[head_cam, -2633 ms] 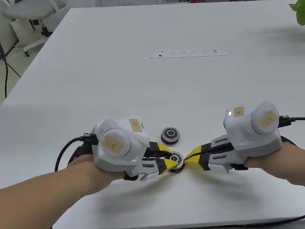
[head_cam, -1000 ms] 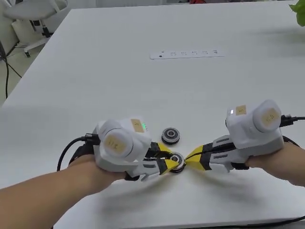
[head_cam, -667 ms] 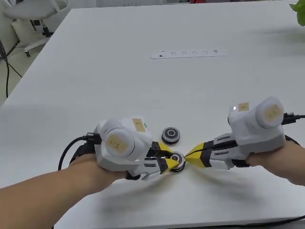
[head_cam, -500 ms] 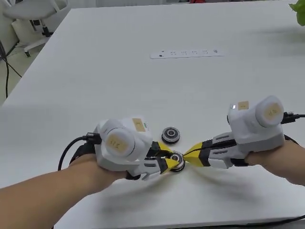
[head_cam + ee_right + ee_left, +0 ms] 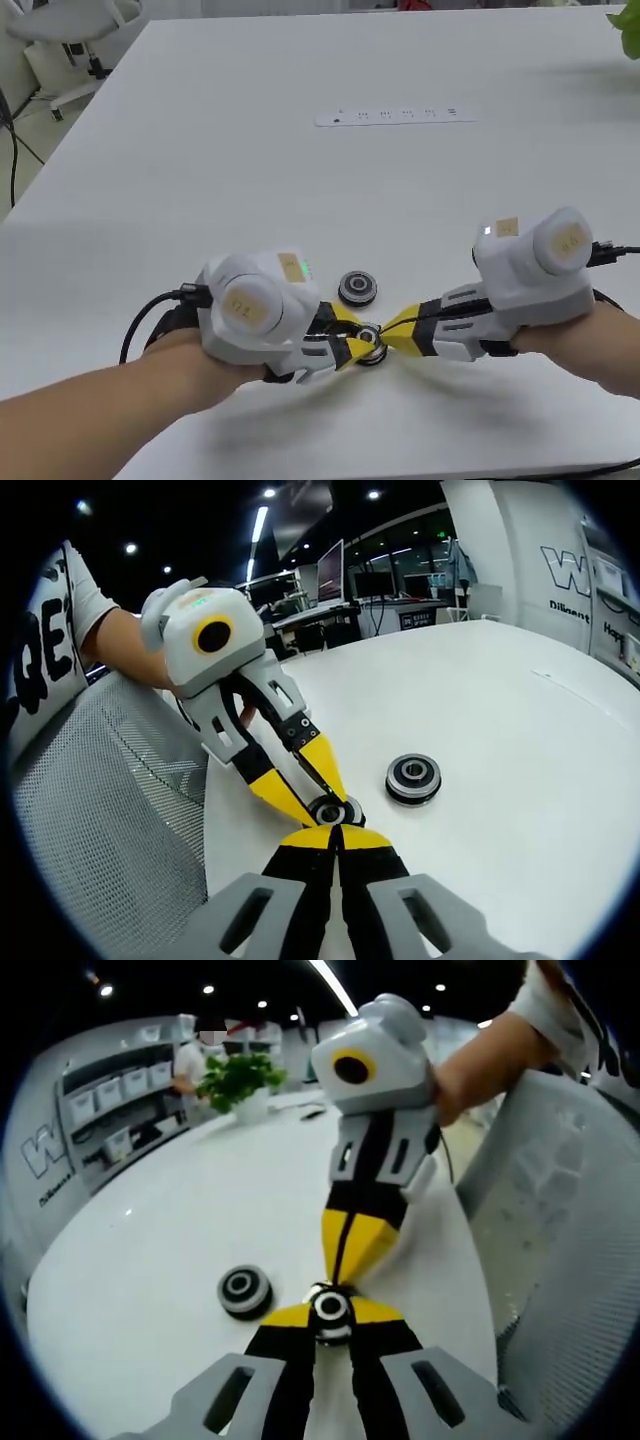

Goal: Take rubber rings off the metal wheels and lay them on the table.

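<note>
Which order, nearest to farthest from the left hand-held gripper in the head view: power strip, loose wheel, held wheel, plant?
1. Held wheel, between the left hand-held gripper's jaws.
2. Loose wheel, just beyond it on the table.
3. Power strip, farther back at mid-table.
4. Plant, far right corner.

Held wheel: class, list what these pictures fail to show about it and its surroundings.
1. Held wheel: head view, yellow tips of the left tool and right tool cover its rim, so any rubber there is unclear.
2. Power strip markings: head view, too small.
3. Plant: head view, cut off by the edge.
</note>
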Tool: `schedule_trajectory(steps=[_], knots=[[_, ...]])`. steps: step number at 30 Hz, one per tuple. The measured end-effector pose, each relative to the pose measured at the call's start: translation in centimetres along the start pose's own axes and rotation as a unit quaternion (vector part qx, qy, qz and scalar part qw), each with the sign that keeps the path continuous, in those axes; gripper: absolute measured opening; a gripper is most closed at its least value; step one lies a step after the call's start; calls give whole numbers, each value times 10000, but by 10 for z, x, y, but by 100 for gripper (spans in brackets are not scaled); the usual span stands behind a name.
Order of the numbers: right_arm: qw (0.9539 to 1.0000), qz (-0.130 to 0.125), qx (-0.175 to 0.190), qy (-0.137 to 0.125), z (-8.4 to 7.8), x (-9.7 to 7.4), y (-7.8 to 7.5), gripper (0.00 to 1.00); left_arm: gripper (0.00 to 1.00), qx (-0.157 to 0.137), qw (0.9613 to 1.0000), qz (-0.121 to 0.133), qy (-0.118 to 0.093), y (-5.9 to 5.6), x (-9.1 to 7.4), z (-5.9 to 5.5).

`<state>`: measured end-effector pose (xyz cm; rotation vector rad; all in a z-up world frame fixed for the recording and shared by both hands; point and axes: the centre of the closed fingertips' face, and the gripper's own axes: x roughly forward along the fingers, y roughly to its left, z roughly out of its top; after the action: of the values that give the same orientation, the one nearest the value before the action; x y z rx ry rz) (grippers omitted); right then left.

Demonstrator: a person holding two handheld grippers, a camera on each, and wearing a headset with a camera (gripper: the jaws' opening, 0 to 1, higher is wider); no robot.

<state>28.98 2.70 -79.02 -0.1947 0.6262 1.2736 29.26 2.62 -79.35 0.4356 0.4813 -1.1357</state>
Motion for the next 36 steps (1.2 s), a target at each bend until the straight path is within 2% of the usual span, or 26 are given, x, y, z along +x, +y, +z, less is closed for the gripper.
schedule_trajectory(steps=[1,2,3,4,5,17,19,23,26,33,36], knots=[[9999,67,29,-71,3,1,3,0,12,-3,10000,-3,-1,0,0,0],[9991,314,42,-291,13,3,13,0,12,2,10000,-8,-9,-1,1,0],[9987,403,-33,-310,17,4,18,0,12,8,10000,9,4,-1,1,1],[9990,184,-399,-114,16,3,11,0,12,10,10000,13,11,0,1,1],[9989,136,-452,-69,15,4,9,0,12,6,10000,15,16,0,2,1],[9998,32,-162,-80,6,-2,1,0,13,-19,10000,-42,2,0,2,1],[9999,25,-137,-95,6,-3,1,0,13,-121,9999,-61,15,0,2,1],[9999,25,-116,-120,9,-4,3,0,14,9,9999,-102,79,-1,0,0],[9998,25,-116,-128,10,-4,5,0,13,-43,9999,-112,51,-1,-3,1],[9998,29,-92,-171,13,-5,6,0,21,-87,9998,-197,-16,-3,-13,7],[9997,11,-69,-217,15,-6,4,0,25,-119,9997,-194,-105,-4,-20,12]])
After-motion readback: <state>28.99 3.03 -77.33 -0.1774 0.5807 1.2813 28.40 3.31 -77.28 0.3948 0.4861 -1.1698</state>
